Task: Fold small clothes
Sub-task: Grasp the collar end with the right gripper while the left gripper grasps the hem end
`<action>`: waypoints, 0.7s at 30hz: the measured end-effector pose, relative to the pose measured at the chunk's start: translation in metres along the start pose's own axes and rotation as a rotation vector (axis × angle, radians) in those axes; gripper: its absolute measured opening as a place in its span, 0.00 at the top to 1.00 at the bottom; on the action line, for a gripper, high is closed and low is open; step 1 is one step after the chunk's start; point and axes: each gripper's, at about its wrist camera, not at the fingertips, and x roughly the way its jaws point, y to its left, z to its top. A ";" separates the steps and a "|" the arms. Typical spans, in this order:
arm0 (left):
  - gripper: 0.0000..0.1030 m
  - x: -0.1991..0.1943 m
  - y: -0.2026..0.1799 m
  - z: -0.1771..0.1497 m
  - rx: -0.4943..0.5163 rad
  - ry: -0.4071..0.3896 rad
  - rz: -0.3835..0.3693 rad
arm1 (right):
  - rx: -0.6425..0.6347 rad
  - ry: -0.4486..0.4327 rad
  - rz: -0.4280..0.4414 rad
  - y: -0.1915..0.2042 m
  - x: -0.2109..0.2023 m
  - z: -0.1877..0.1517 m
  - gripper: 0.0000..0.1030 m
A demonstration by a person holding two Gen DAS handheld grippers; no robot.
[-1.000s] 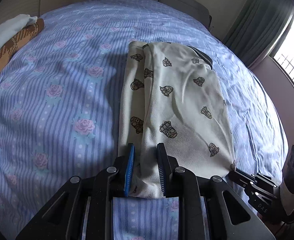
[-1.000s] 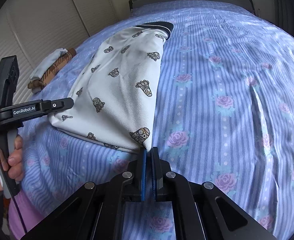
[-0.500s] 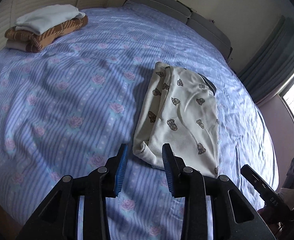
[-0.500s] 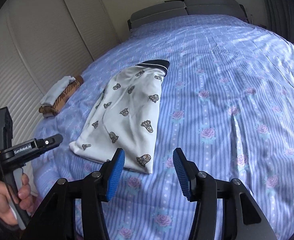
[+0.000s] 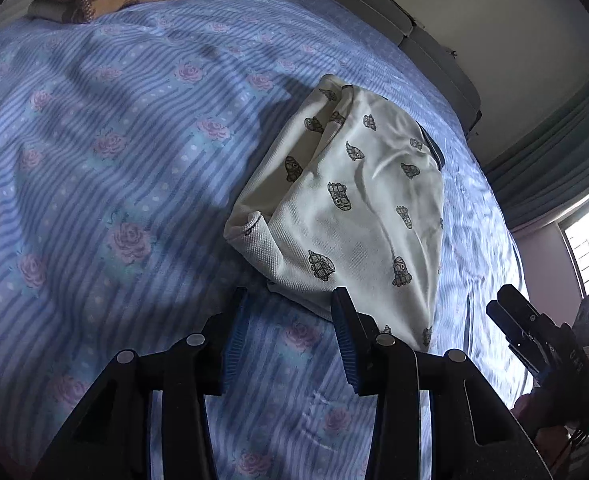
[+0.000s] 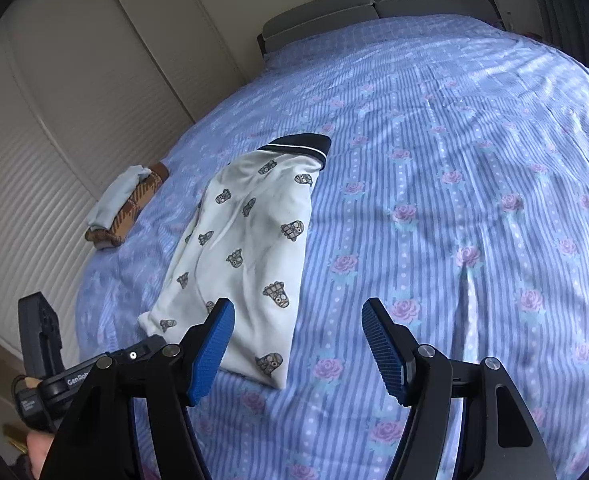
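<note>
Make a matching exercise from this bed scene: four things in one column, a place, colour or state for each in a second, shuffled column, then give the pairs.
Things
1. white printed shirt
2. folded clothes pile
3. left gripper
4. bedsheet

Descriptions
A. blue striped with pink roses
B. open, holding nothing, just short of the shirt's near edge
C. stacked by the bed's edge, near the slatted wall
D. folded lengthwise, dark collar at the far end

Pairs: 1-D, 2-C, 3-B, 4-A
</note>
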 end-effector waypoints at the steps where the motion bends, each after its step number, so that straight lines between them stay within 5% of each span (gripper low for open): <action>1: 0.61 0.001 0.001 0.001 -0.013 -0.005 -0.006 | 0.006 0.006 0.010 -0.002 0.004 0.004 0.35; 21: 0.56 0.031 0.004 0.020 -0.173 -0.016 -0.119 | 0.123 0.187 0.221 -0.032 0.131 0.096 0.35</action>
